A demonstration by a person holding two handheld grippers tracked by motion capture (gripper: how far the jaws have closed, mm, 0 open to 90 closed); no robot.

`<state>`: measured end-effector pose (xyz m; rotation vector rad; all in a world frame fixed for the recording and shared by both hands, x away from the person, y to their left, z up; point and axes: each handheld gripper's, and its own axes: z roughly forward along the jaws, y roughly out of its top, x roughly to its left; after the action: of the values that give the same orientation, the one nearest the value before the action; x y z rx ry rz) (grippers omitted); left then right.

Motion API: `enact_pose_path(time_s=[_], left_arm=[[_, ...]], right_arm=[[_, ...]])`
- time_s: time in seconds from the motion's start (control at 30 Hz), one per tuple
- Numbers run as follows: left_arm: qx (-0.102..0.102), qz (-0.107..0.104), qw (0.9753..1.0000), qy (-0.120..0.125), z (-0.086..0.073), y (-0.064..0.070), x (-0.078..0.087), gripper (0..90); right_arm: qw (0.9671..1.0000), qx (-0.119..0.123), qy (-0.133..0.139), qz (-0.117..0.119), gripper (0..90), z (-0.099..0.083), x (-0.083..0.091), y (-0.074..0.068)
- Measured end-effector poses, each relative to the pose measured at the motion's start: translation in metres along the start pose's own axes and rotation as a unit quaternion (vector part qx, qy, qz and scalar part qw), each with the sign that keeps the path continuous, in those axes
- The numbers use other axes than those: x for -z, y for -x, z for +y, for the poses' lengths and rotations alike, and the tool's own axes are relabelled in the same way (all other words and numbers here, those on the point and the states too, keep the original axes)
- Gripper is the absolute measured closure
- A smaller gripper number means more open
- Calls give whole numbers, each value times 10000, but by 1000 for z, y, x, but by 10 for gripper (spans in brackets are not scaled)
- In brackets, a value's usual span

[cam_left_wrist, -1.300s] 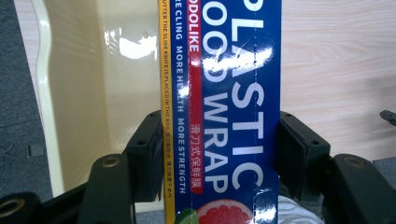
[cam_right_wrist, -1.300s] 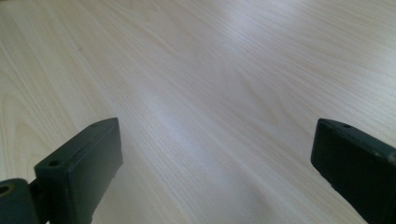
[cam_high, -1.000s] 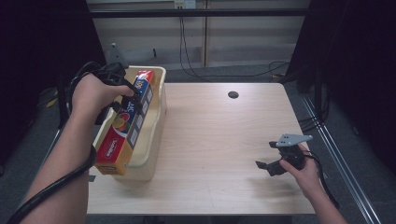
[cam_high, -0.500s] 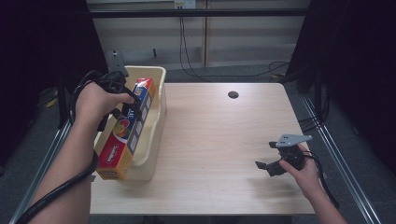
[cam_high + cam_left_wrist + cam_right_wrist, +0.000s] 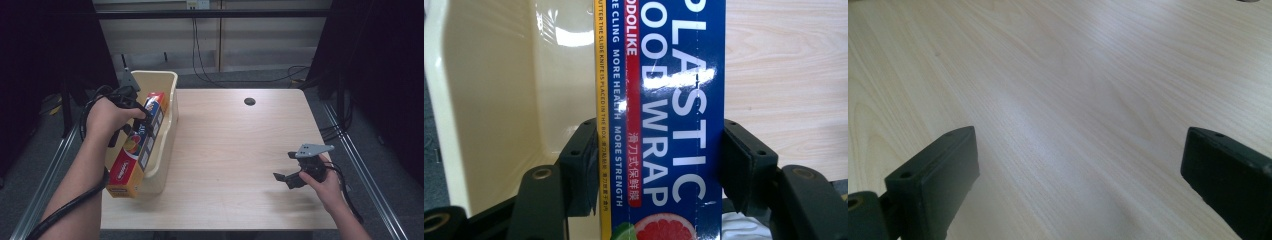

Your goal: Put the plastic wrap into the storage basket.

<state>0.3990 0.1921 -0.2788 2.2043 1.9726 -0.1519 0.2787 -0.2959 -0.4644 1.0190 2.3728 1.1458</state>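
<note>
My left gripper [image 5: 659, 165] has its two black jaws clamped on either long side of a long blue, yellow and red cardboard box of plastic food wrap [image 5: 664, 110], pads pressed flat against the carton with white lettering running up between them and a grapefruit picture at the near end. From the high view, the box of wrap [image 5: 137, 147] lies lengthwise in the pale cream rectangular plastic bin [image 5: 170, 115] at the left edge of the light wooden table [image 5: 235, 150], its near end poking out past the bin's near rim and its far end tilted up toward my left hand [image 5: 107, 117], which wraps the gripper with the black cable looping round the wrist. Through the left gripper view I see the bin's glossy inner wall [image 5: 499, 100] to the left of the carton and bare tabletop [image 5: 784, 65] to the right. Over on the other side, my right gripper [image 5: 290, 176] sits low near the table's right front, well apart from the bin, grey three-cornered plate on top, and my right hand [image 5: 327, 187] holds it from behind. Its jaws are spread wide with nothing between them but wood grain [image 5: 1073, 110]. A small dark round hole [image 5: 249, 101] sits toward the table's far edge
</note>
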Motion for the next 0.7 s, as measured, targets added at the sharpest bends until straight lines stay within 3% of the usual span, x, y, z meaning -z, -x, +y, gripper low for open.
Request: enact_pose_path(time_s=[0.7], left_arm=[[33, -24, 9999, -122, 2, -4, -23, 405]], right_arm=[[10000, 2, -1, -38, 23, 0, 1, 0]])
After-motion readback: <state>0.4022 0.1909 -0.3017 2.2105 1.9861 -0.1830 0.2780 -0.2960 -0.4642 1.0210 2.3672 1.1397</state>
